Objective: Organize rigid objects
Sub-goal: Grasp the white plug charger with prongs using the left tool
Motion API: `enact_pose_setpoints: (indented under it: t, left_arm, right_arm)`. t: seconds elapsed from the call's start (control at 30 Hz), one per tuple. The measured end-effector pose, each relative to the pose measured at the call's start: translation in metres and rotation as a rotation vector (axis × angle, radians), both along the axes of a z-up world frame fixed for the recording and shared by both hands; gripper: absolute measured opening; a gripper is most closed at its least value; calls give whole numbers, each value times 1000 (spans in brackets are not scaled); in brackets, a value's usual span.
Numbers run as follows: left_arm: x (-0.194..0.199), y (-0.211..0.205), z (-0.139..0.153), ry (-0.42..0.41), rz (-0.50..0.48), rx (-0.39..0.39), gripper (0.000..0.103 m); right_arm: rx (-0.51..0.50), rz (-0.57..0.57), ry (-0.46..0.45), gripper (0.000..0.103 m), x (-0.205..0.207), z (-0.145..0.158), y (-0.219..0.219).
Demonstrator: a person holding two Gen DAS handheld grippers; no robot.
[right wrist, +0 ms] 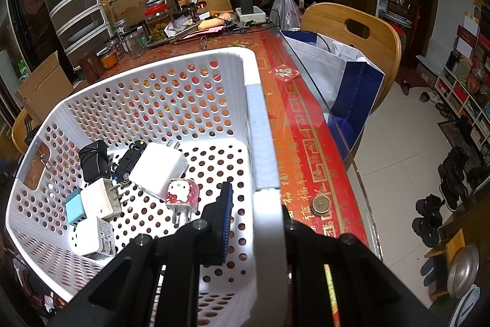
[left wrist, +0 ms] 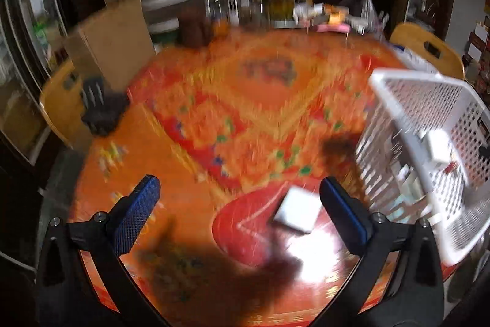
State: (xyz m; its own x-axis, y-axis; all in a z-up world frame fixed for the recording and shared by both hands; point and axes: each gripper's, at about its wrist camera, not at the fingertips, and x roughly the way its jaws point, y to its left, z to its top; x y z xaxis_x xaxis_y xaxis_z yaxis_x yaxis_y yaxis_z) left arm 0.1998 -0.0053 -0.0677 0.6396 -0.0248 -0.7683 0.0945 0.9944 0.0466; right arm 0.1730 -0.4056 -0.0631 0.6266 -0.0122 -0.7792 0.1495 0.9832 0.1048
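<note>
My left gripper (left wrist: 240, 204) is open and empty above the red patterned table; the view is blurred. A white square charger (left wrist: 297, 213) lies on the table between its blue-padded fingers, nearer the right one. My right gripper (right wrist: 255, 222) is shut on the near right wall of a white perforated basket (right wrist: 260, 124), one finger inside and one outside. The basket also shows at the right of the left wrist view (left wrist: 428, 124). Inside it lie several chargers: a large white one (right wrist: 159, 166), a Hello Kitty one (right wrist: 182, 194), a light blue one (right wrist: 74, 210) and a black one (right wrist: 93, 161).
Jars (right wrist: 156, 23), boxes and clutter crowd the table's far edge. A coin (right wrist: 321, 203) and a red sticker (right wrist: 283, 74) lie right of the basket near the glass edge. Wooden chairs (right wrist: 352, 29) stand around; a white-and-blue bag (right wrist: 343, 75) sits on one.
</note>
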Motion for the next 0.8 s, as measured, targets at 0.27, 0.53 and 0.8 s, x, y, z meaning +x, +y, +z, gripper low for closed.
enact_pose_setpoints:
  t: [0.27,0.53,0.8]
  left_arm:
    - [13,-21,-58,57,-43,-49,97]
    - [15,-57,-88,82,-78,9,75]
    - [5,-51,-82,49,-47,5,45]
  right_arm:
    - [2,-3,0,16,-1,-1,0]
    - [2,-2,-1,16,-1,-1,-1]
    - [3,-2,-2,16,-1,-1,-1]
